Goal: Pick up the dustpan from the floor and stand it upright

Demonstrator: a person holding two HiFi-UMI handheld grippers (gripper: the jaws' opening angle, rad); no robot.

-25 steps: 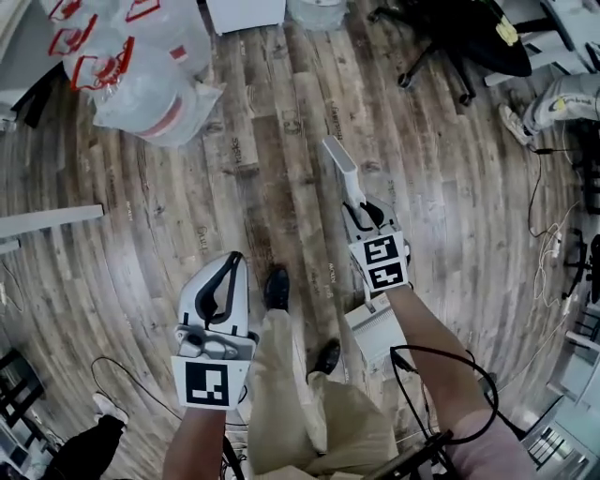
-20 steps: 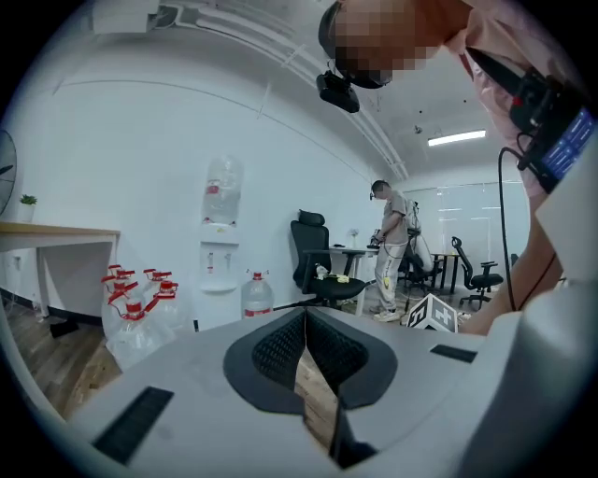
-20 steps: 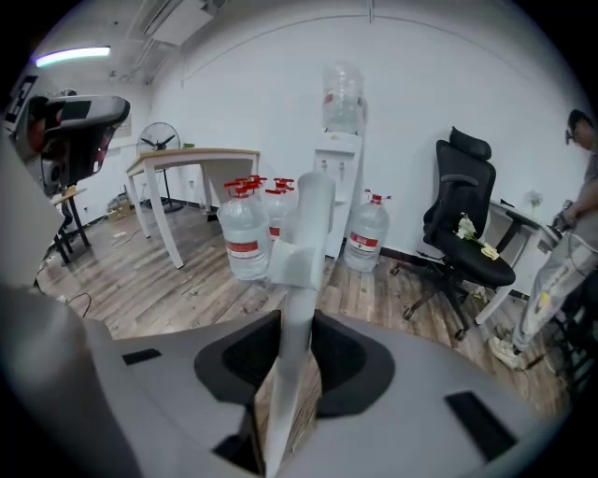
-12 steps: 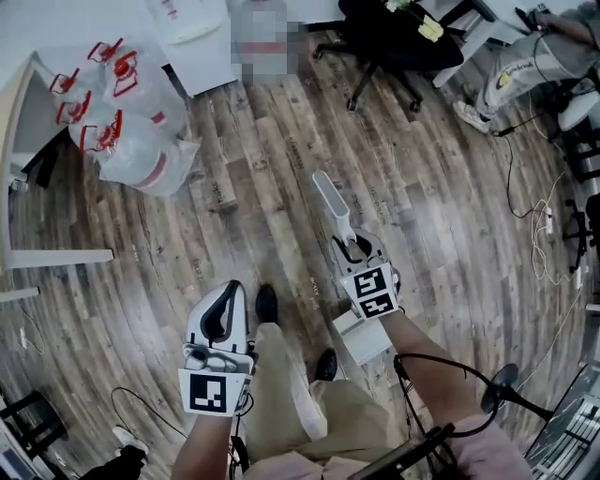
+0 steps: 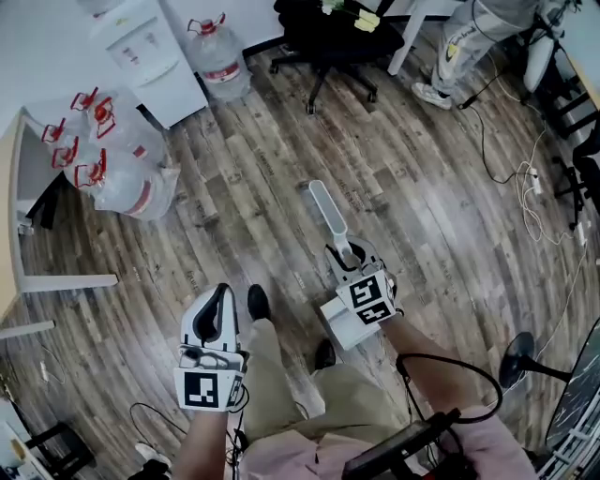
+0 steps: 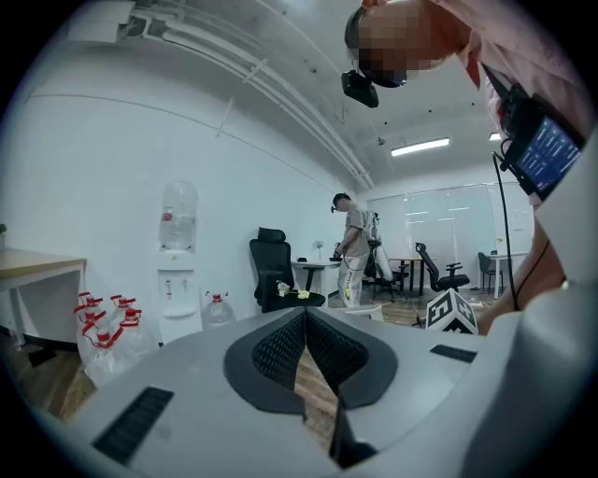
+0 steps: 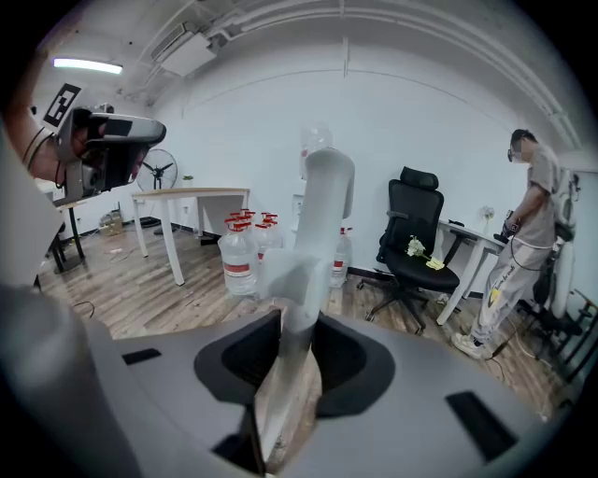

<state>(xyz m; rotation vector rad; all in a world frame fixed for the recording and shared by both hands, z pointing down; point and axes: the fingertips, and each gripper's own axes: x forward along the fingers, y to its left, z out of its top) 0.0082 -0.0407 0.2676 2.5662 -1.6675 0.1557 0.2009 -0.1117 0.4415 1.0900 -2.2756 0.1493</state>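
Observation:
The dustpan is pale grey with a long handle and a boxy pan. My right gripper is shut on the handle just above the pan. The handle rises steeply from between the jaws in the right gripper view, and the gripper clamps its lower part. The pan sits beside the person's right shoe; the marker cube partly hides it, and I cannot tell whether it touches the floor. My left gripper hangs at the person's left side, shut with nothing in it. Its pads meet at the tip.
Wooden floor all round. Several red-capped water bottles stand at the left by a table. A water dispenser, an office chair, floor cables and a standing person are farther off.
The right gripper has kept hold of the handle and drawn the dustpan nearer the person's feet. The head view has lifted and takes in more of the room. The left gripper has barely moved.

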